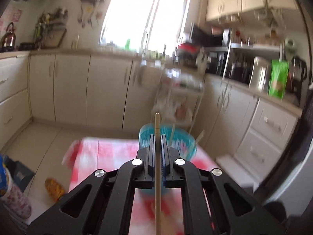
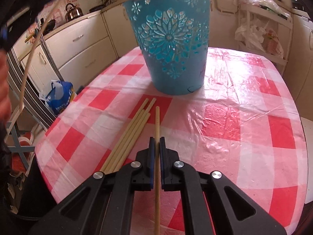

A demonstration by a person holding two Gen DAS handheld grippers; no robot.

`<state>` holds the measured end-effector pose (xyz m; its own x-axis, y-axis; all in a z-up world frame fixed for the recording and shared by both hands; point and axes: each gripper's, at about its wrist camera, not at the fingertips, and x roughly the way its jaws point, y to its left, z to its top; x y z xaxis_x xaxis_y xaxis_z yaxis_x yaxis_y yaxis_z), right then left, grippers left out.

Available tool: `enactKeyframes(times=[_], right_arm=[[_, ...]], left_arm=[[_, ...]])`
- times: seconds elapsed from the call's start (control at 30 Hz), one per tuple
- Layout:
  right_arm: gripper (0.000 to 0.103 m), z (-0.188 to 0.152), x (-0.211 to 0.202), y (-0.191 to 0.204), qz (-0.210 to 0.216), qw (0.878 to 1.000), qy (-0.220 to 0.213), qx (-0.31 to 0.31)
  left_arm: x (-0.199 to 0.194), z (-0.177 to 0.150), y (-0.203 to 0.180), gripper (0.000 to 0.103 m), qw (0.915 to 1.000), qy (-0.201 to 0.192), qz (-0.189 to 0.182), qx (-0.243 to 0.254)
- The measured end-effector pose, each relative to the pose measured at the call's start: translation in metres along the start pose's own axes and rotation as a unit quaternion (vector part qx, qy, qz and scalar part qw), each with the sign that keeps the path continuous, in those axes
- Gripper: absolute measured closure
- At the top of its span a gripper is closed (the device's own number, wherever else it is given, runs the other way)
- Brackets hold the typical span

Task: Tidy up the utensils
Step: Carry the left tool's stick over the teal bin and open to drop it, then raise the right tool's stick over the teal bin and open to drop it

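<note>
Motion blur smears the blue bucket [image 1: 168, 139] and tablecloth [image 1: 101, 152].

We see strong daylight pouring through the blown-out window [image 1: 144, 13] in the motion-smeared left wrist view, while the right wrist view stays sharp, with glare on the glossy tablecloth [image 2: 225, 90] and fisheye bending and dark vignetting at both frames' edges.

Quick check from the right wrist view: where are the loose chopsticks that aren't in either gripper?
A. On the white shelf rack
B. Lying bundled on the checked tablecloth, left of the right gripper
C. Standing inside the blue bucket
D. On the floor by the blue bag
B: the loose chopsticks lie side by side on the checked tablecloth, just left of the right gripper, short of the blue bucket.
</note>
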<state>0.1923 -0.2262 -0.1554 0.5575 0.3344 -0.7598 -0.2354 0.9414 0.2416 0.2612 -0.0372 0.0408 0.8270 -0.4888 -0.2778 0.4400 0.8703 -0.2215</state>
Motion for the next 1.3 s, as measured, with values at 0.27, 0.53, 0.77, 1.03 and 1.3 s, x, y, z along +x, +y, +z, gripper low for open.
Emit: enactKeyframes(times=[0.27, 0.53, 0.77, 1.03, 1.3], right_arm=[[0.097, 0.001, 0.003, -0.001, 0.009, 1.0, 0.007, -0.001], [0.097, 0.001, 0.006, -0.006, 0.026, 0.999, 0.013, 0.014], [0.097, 0.001, 0.006, -0.008, 0.032, 0.999, 0.014, 0.018], [0.097, -0.001, -0.001, -0.012, 0.026, 0.999, -0.006, 0.03], [0.097, -0.005, -0.028, -0.016, 0.029, 0.995, -0.083, 0.05]], left_arm=[[0.052, 0.071, -0.016, 0.098, 0.9936, -0.11, 0.013, -0.019], [0.114, 0.065, -0.029, 0.098, 0.9925, -0.11, 0.046, -0.028], [0.132, 0.021, -0.02, 0.096, 0.997, -0.046, 0.058, -0.021], [0.083, -0.007, -0.011, 0.061, 0.9982, -0.023, 0.049, -0.027], [0.031, -0.052, 0.008, 0.056, 0.9957, 0.025, 0.021, -0.087]])
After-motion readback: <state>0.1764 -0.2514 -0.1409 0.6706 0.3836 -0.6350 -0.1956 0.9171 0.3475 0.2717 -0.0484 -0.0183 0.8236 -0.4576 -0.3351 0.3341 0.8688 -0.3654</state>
